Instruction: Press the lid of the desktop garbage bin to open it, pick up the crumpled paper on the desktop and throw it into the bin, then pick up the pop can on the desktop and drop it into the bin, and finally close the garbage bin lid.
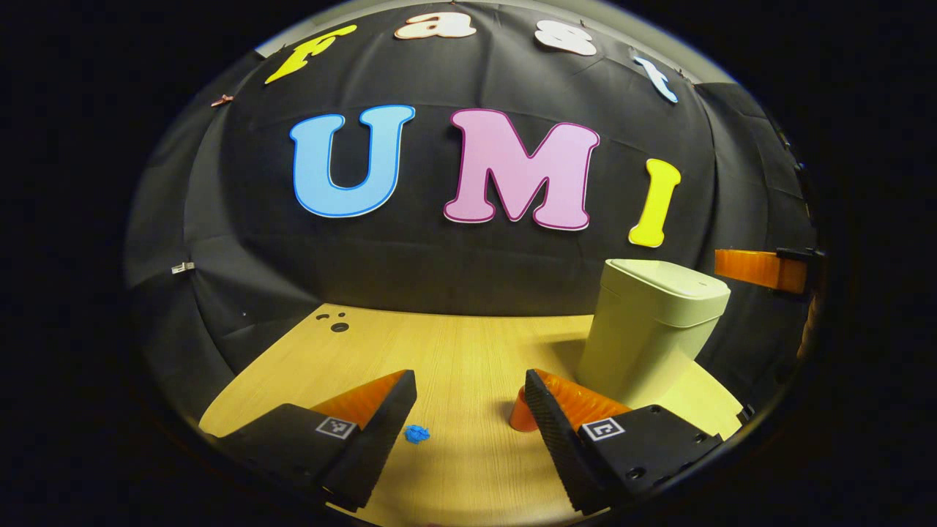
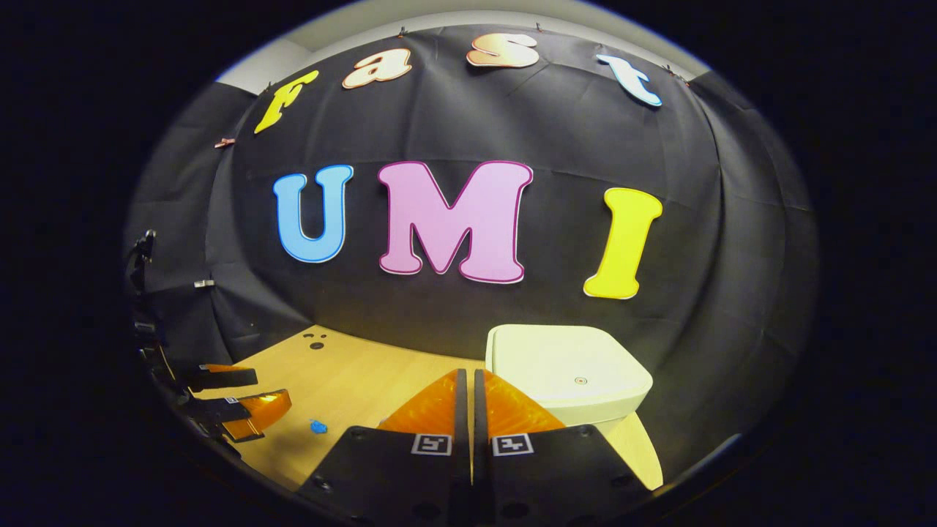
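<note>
Pale wood grain covers the desktop (image 1: 468,351), and on it stands the cream garbage bin (image 1: 648,329) with its lid (image 2: 567,362) down flat. In the left gripper view the bin sits toward the right, near the booth's black cloth wall. The left gripper (image 1: 468,399) hangs low over the desk with its fingers spread wide apart, grasping nothing. Between those fingers, closer to the left one, lies the small blue crumpled paper (image 1: 416,434) on the bare wood. The orange pop can (image 1: 522,413) stands just beside the right finger, partly hidden behind it, in front of the bin.

In the right gripper view the right gripper (image 2: 466,388) is clenched, its fingers pressed together on nothing, tips poised just before the bin's lid. Off to the left the other gripper shows, with the blue paper near it.
</note>
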